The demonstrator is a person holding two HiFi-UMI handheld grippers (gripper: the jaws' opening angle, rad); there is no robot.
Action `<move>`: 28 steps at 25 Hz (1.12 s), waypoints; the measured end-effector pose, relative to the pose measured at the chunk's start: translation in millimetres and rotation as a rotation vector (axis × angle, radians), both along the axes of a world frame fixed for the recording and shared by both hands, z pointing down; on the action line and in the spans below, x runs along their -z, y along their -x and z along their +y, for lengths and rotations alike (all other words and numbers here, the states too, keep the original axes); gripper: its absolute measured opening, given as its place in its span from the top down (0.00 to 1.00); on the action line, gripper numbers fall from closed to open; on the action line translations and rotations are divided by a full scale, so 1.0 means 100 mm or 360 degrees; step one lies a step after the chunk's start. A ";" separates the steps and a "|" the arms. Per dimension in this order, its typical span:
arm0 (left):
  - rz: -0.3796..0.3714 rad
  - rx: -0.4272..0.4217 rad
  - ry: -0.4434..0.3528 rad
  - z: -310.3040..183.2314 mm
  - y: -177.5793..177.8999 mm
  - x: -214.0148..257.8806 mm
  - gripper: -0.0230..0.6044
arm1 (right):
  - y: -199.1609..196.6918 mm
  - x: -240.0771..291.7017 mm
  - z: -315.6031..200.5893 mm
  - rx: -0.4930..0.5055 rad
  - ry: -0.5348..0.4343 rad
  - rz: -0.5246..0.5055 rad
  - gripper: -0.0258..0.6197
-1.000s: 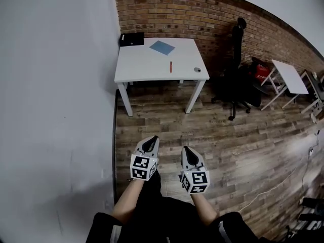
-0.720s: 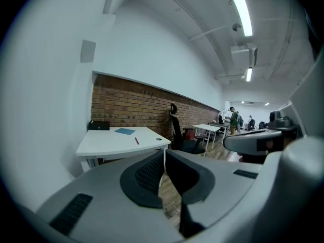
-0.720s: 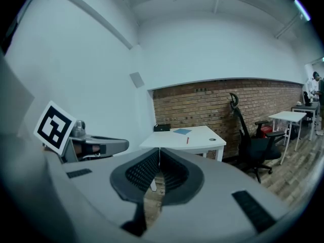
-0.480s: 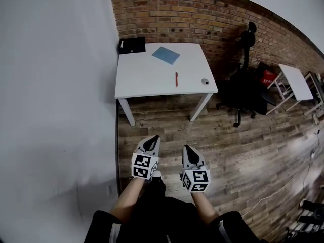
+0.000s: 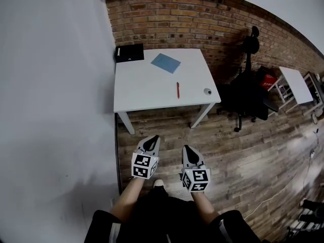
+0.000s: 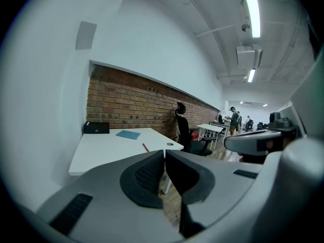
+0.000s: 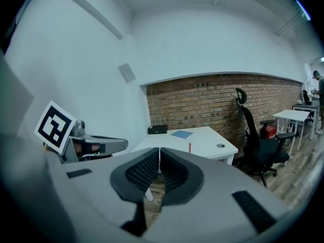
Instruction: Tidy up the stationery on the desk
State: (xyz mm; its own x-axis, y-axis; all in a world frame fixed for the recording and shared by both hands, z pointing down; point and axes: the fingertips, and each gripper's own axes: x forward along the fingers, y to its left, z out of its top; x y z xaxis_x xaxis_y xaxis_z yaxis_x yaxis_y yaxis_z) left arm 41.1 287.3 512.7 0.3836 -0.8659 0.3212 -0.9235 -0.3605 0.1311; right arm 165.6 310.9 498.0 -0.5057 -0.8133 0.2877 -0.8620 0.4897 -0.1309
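A white desk [image 5: 147, 87] stands against the brick wall ahead of me. On it lie a blue notebook [image 5: 165, 63], a red pen [image 5: 178, 90], a small round grey item [image 5: 207, 91] near the right edge and a black box [image 5: 129, 52] at the back left corner. My left gripper [image 5: 152, 139] and right gripper [image 5: 186, 149] are held side by side over the wooden floor, well short of the desk. Both are shut with nothing between the jaws. The left gripper view shows the same desk [image 6: 109, 148], and the right gripper view shows its pen [image 7: 190, 147].
A white wall [image 5: 55, 110] runs along the left. A black office chair [image 5: 248, 95] stands right of the desk, with a second white table [image 5: 295, 84] and a red item [image 5: 267, 80] beyond it. A white cable [image 5: 273, 191] lies on the floor at the right.
The desk has grown larger and slid lower in the head view: I have walked closer to it. Both grippers keep the same shut pose in front of me.
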 end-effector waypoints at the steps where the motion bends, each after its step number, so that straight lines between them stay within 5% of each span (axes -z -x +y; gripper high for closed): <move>1: 0.0003 -0.0004 0.0003 -0.05 0.03 0.00 0.93 | 0.03 0.00 -0.05 -0.0004 0.0004 0.0005 0.92; 20: 0.0022 -0.0004 0.0057 -0.36 0.21 -0.31 0.93 | 0.07 -0.23 -0.48 -0.0060 0.0045 -0.0003 0.92; 28: -0.0010 0.0005 0.0040 -0.82 0.16 -0.39 0.93 | 0.10 -0.30 -1.04 -0.0023 0.0016 -0.0044 0.92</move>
